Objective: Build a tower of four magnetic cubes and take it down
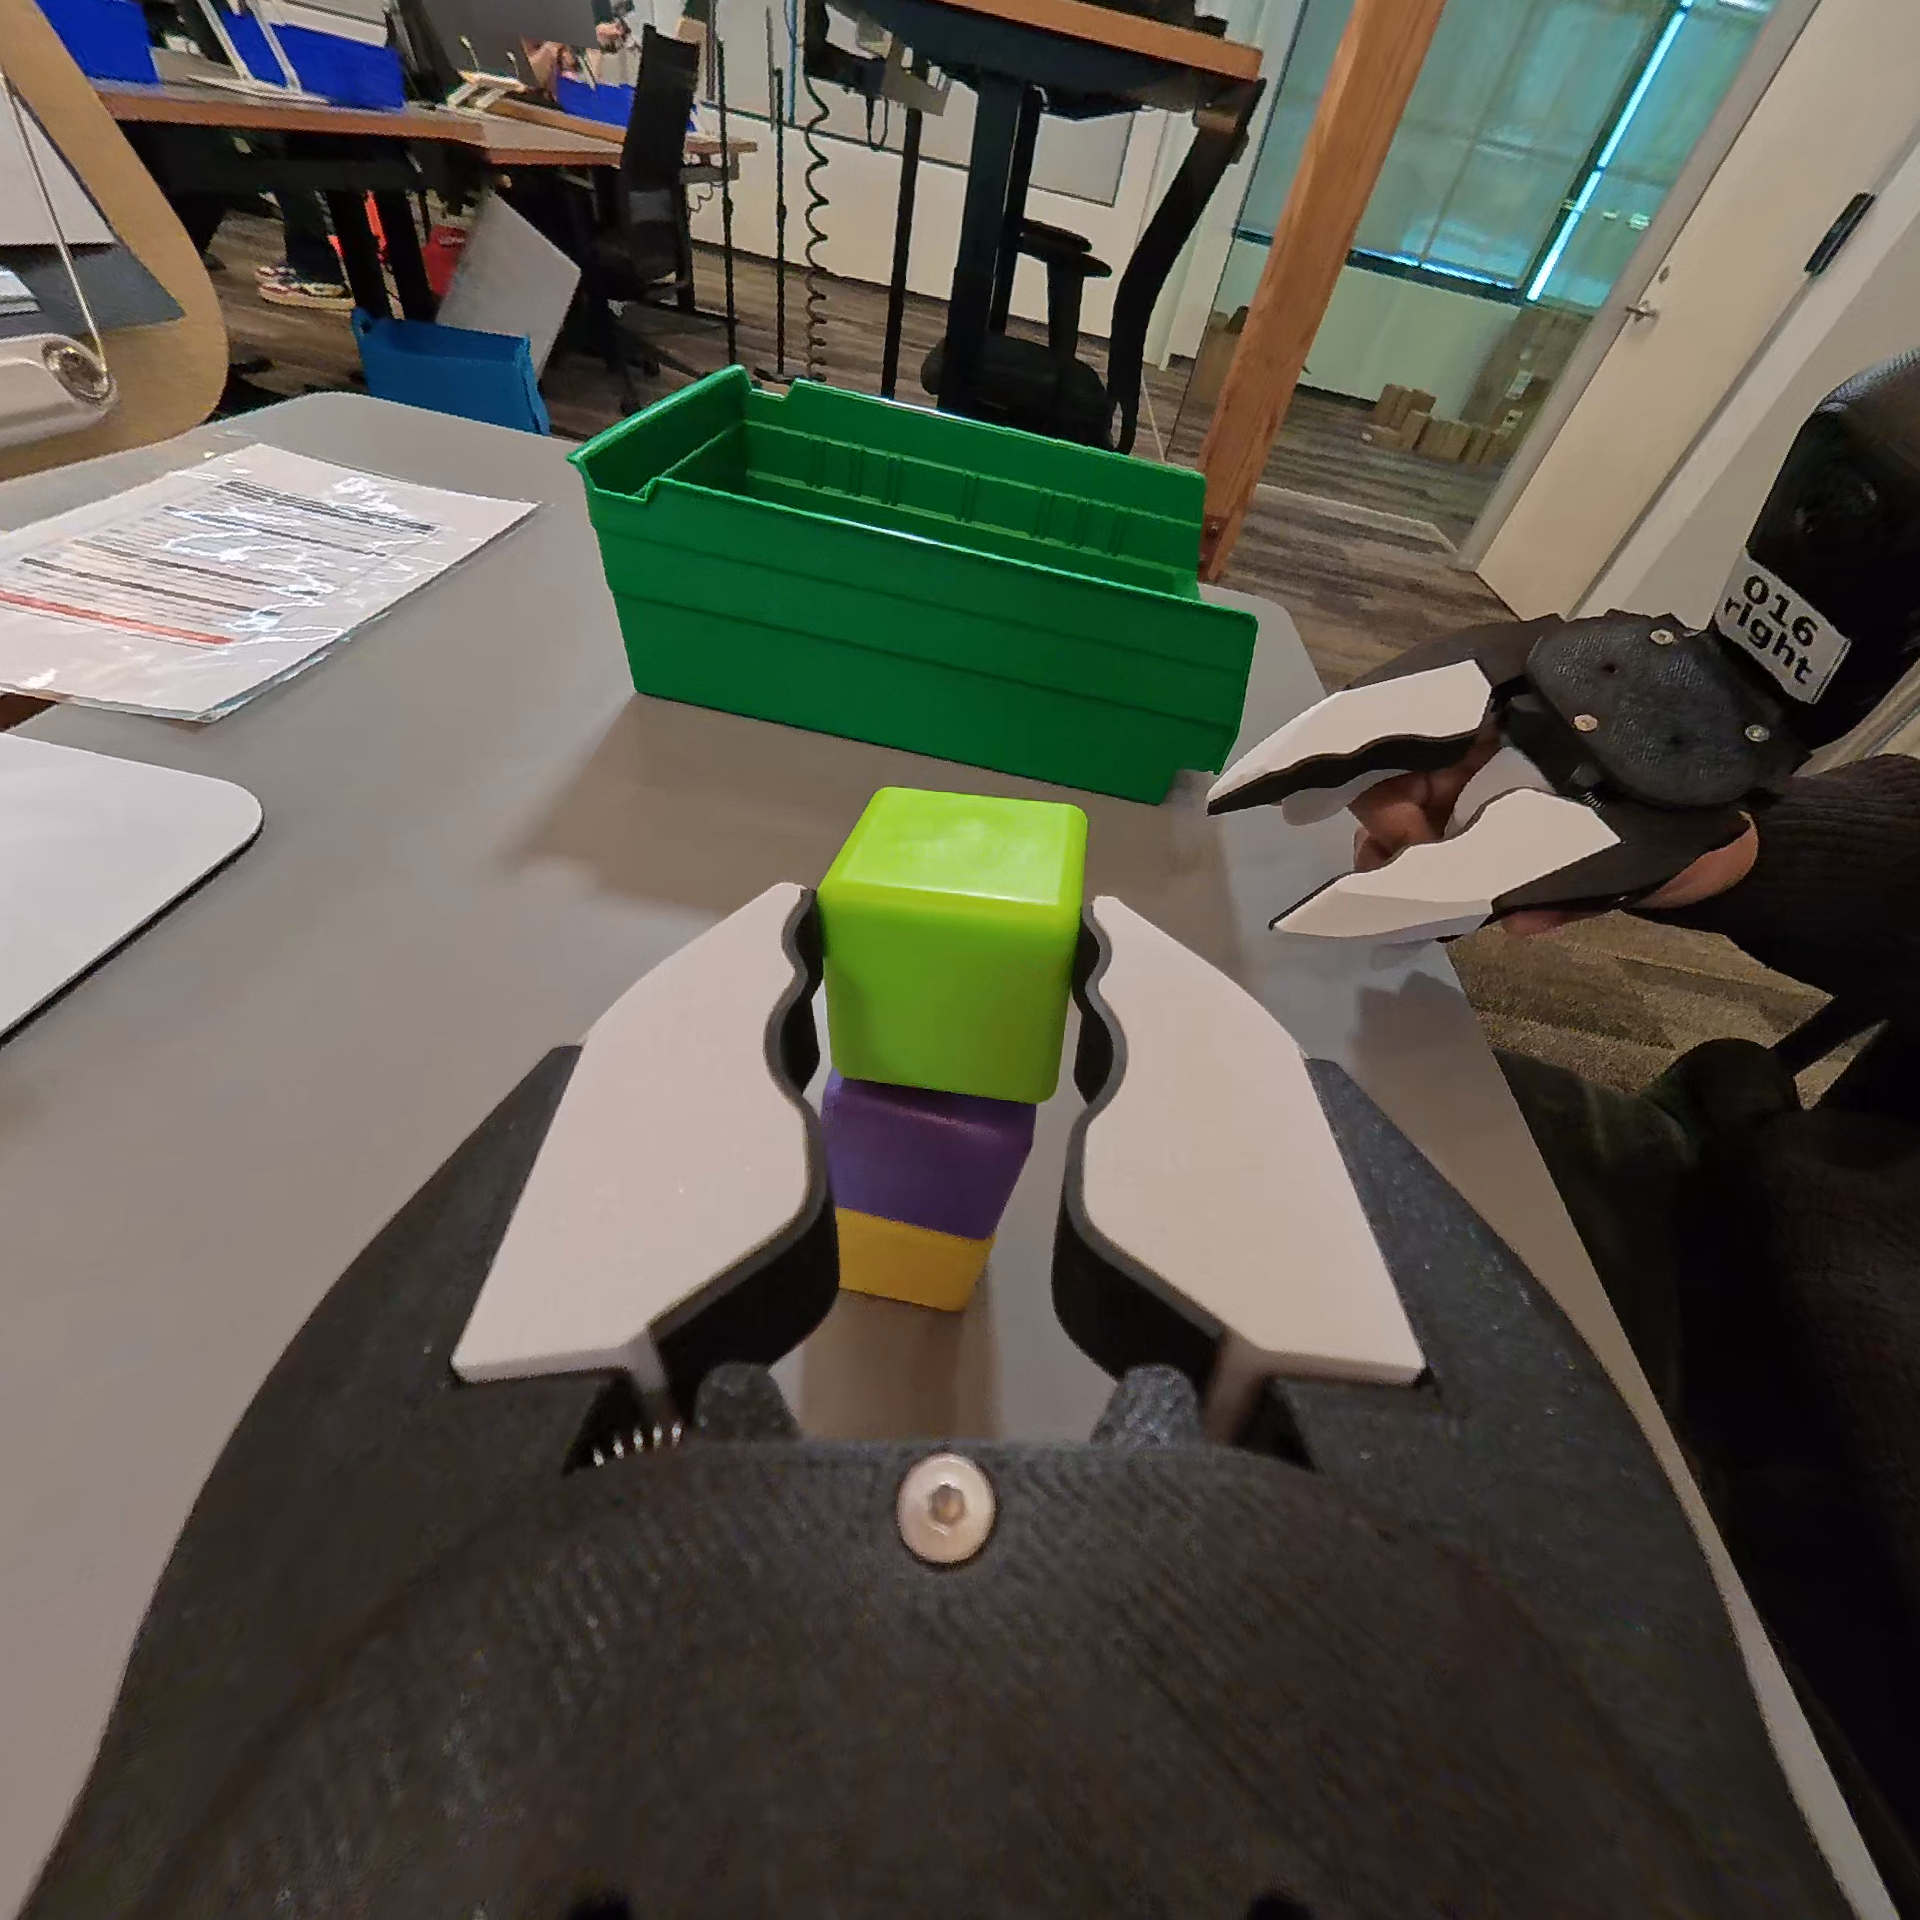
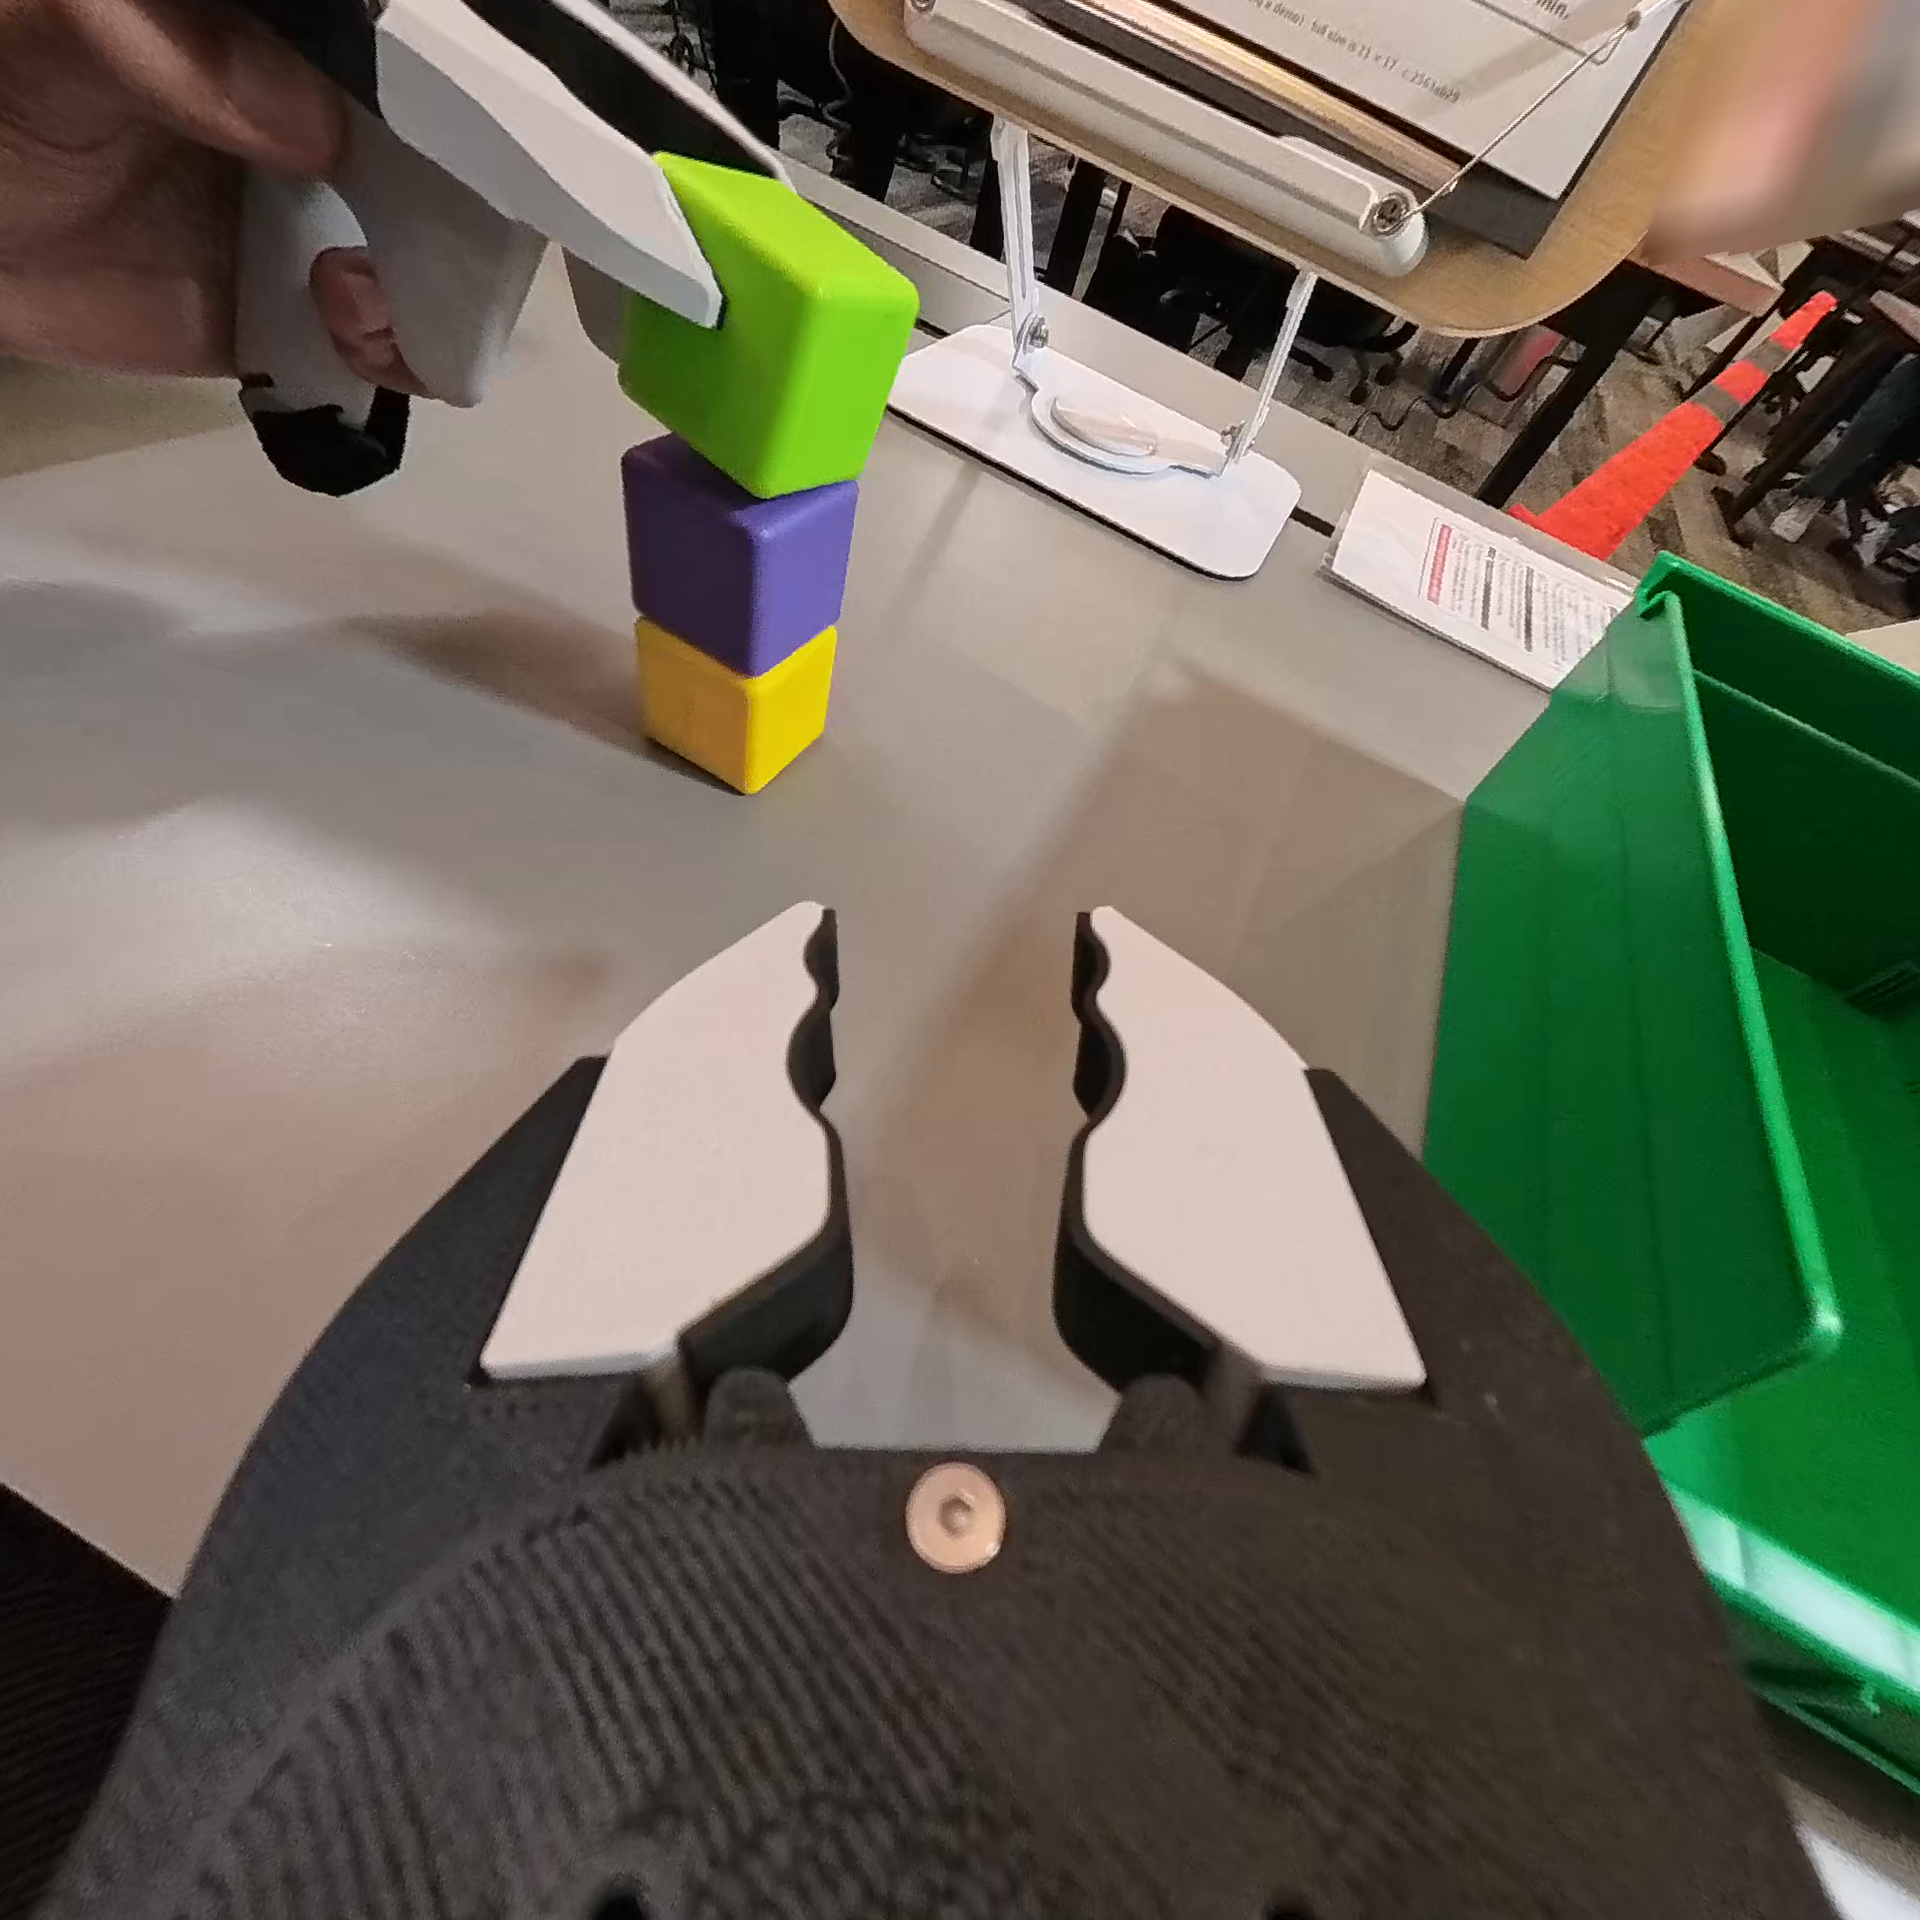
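Left wrist view: my left gripper (image 1: 948, 940) has its fingers closed against both sides of the lime-green cube (image 1: 951, 940), gripping it. That cube sits at the top of a column, over a purple cube (image 1: 920, 1158), which rests on a yellow cube (image 1: 909, 1268) standing on the grey table (image 1: 364, 1039). From here the green cube looks to be touching the purple one, though skewed rather than squarely seated; I cannot tell whether its weight is on the stack or on my fingers. So, as I judge it, three cubes are stacked and the top one is not yet let go. Beyond the stack stands a green plastic bin (image 1: 914, 665); the part of its inside that I can see holds nothing. A laminated sheet (image 1: 229, 571) lies to the far left. My right gripper (image 1: 1242, 862) hangs off to the right, jaws apart and holding nothing.

Right wrist view: my right gripper (image 2: 951, 935) is spread open over bare table (image 2: 312, 935), well apart from the stack. The green cube (image 2: 769, 343) is visibly tilted on the purple cube (image 2: 738, 561), with the yellow cube (image 2: 738, 707) beneath, and a left-gripper finger (image 2: 582, 197) pressed on its side. The green bin (image 2: 1621, 1091) stands just to my right, and what shows of its inside looks empty. A white stand base (image 2: 1101, 457) sits behind the stack.
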`<state>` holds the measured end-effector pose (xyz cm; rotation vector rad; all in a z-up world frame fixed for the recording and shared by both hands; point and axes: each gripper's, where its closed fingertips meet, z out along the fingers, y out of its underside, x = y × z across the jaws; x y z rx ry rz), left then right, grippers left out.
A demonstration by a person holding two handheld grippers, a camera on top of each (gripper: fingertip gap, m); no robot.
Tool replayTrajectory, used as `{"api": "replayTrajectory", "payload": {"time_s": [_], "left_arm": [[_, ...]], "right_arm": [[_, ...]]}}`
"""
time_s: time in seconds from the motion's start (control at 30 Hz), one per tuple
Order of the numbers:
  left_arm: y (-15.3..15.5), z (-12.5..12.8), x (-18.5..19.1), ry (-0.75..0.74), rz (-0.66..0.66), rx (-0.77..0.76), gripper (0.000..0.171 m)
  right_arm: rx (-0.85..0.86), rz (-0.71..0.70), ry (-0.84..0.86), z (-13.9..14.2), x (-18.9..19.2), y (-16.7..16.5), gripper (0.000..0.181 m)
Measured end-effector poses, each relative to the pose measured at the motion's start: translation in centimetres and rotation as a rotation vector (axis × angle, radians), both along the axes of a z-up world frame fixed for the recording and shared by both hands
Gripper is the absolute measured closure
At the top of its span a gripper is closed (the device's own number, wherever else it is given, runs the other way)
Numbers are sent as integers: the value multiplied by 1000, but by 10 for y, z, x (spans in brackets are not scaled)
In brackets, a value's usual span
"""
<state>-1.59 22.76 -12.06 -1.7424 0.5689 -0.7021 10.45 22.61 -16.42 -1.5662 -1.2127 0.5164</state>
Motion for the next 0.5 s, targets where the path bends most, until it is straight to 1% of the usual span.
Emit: {"api": "replayTrajectory", "payload": {"time_s": [0.5], "left_arm": [[-4, -4, -3, -15, -21, -8, 125]], "right_arm": [[-1, 1, -1, 0, 0, 0, 137]]}}
